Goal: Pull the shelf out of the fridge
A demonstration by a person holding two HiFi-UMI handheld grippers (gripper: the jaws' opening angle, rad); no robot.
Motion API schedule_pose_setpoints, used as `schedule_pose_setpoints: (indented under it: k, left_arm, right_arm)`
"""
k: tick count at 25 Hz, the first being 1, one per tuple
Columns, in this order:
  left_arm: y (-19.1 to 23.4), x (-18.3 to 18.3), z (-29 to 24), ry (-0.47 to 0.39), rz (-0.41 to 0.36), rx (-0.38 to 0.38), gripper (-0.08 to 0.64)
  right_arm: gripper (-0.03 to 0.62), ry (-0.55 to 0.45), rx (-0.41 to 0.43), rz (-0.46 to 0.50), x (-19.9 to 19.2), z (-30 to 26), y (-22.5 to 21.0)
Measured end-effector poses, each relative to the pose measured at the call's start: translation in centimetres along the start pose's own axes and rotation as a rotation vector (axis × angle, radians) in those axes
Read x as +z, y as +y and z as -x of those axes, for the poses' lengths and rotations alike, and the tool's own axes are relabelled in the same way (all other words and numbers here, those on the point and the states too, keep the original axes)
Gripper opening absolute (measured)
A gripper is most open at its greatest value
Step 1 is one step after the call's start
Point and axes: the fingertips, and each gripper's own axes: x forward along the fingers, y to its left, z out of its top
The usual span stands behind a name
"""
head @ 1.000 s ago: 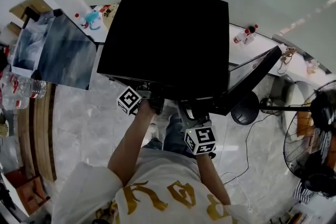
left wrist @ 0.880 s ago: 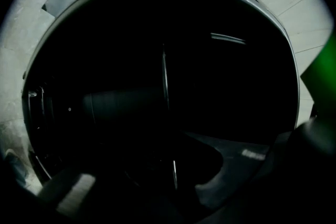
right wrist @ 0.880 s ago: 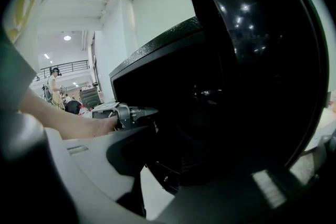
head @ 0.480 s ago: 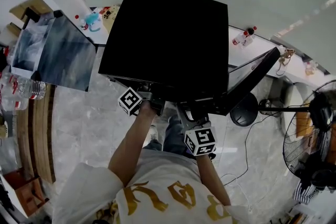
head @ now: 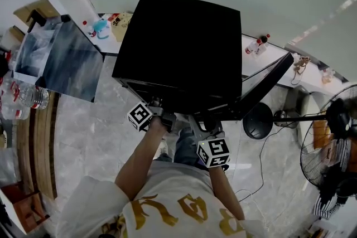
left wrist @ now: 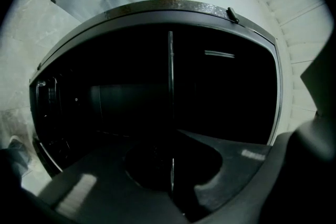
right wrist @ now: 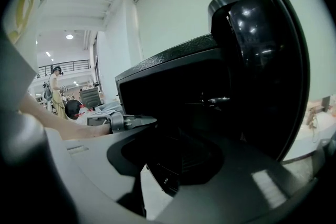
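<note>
From above, the black fridge [head: 184, 47] stands in the middle with its door [head: 269, 82] swung open to the right. My left gripper [head: 149, 114] and right gripper [head: 209, 139] reach under the fridge's front edge, which hides their jaws. The left gripper view looks into the dark fridge interior [left wrist: 131, 92]. A thin bright shelf edge [left wrist: 170, 86] runs straight down the picture into the gap between the jaws, and it is too dark to see whether they touch it. In the right gripper view the jaws stand apart in front of the open fridge [right wrist: 173, 92], with the left gripper [right wrist: 126, 122] beside them.
A grey see-through bin [head: 61, 58] sits left of the fridge. Water bottles [head: 25, 95] and a wooden bench [head: 36, 147] are further left. Small bottles [head: 256, 44] lie behind the door. A black round base [head: 257, 120] and a standing fan [head: 334, 142] are at the right, with marble floor [head: 95, 136] below.
The head view has shifted slightly, so the fridge sits a little lower and to the right. Both grippers stay at the fridge's front opening.
</note>
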Motion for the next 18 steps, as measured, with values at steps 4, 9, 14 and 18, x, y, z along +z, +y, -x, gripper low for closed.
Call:
schedule_pose_setpoints:
  k: [4, 9, 14, 18]
  left_arm:
    - [-0.1, -0.6, 1.2, 0.011, 0.004, 0.006, 0.014]
    - [-0.6, -1.1, 2.3, 0.014, 0.021, -0.002, 0.014]
    - [-0.2, -1.4, 3.6, 0.029, 0.011, 0.023, 0.014]
    - [-0.3, -1.7, 4.4, 0.043, 0.015, 0.026, 0.014]
  right_arm:
    - [0.147, -0.008, -0.003, 0.002, 0.2, 0.3, 0.4]
    - [0.144, -0.015, 0.001, 0.008, 0.3, 0.4, 1.1]
    - [0.144, -0.007, 0.010, 0.013, 0.0, 0.4, 2.0]
    - [0.143, -0.013, 0.011, 0.015, 0.2, 0.4, 2.4]
